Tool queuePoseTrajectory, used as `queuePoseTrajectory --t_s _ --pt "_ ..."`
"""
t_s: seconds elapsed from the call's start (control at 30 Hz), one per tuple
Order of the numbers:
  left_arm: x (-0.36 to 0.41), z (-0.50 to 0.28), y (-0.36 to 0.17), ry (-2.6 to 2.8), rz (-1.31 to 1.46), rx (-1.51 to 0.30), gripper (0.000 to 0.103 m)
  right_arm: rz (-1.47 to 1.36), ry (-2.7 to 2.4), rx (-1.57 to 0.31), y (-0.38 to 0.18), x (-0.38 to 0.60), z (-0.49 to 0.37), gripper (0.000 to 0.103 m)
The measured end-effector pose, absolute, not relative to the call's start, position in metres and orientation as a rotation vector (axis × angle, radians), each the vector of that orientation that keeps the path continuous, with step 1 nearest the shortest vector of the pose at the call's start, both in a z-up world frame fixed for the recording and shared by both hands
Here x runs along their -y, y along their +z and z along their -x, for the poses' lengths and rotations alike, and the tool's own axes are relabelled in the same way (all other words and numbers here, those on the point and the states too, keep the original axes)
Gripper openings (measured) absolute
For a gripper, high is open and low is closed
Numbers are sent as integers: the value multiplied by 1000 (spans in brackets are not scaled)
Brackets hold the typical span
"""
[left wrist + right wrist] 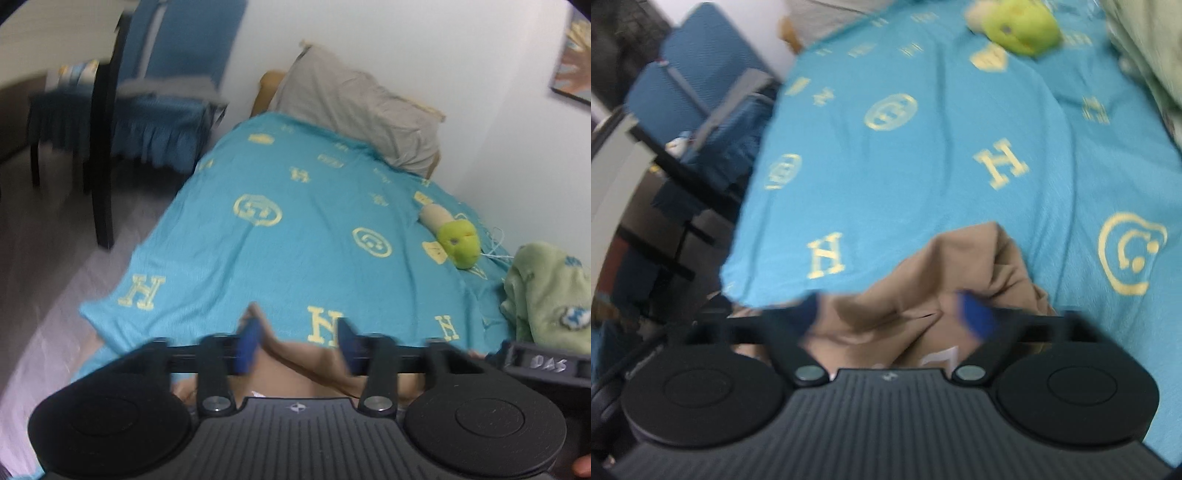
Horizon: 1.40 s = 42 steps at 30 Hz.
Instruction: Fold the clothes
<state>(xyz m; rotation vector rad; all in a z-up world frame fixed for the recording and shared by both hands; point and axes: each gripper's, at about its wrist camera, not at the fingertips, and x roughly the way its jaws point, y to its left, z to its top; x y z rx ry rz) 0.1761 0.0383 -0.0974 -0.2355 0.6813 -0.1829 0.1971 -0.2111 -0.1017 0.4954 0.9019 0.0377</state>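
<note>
A tan garment (960, 269) lies crumpled at the near edge of a teal bedspread (923, 177) printed with yellow letters and smiley faces. My right gripper (892, 312) hangs just over it, open, its blue pads wide apart on either side of the folds. The pads do not press on the cloth. In the left wrist view the same tan garment (295, 362) shows below and between the blue fingers (249, 343) of my left gripper (298, 343), which is open with a clear gap. Much of the garment is hidden under both gripper bodies.
A green plush toy (460, 243) and a pale green blanket (550, 291) lie on the bed's right side by the white wall. A grey pillow (354, 107) is at the head. A blue-covered chair (162, 110) and dark table legs stand left of the bed.
</note>
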Motion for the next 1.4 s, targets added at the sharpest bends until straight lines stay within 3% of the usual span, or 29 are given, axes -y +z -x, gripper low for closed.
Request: queuePoseTrajectory --t_s 0.07,0.27,0.37,0.77,1.2,1.4 --pt "-32 -169 -92 -184 198 -657 79 -411 27 -842 -89 202 -183 99" --pt "-22 -170 -106 -182 144 -729 81 -283 70 -764 -83 191 -171 97" --pt "-18 -176 -120 -173 102 -775 81 -231 60 -784 -91 185 -182 68" --pt "-13 -187 -140 -164 49 -845 81 -223 46 -850 -125 182 -204 69" --pt "-12 -125 -98 -220 53 -783 81 -222 38 -746 -70 187 -143 68" --pt "0 -115 -111 -200 -25 -834 82 -234 18 -858 -94 192 -132 67"
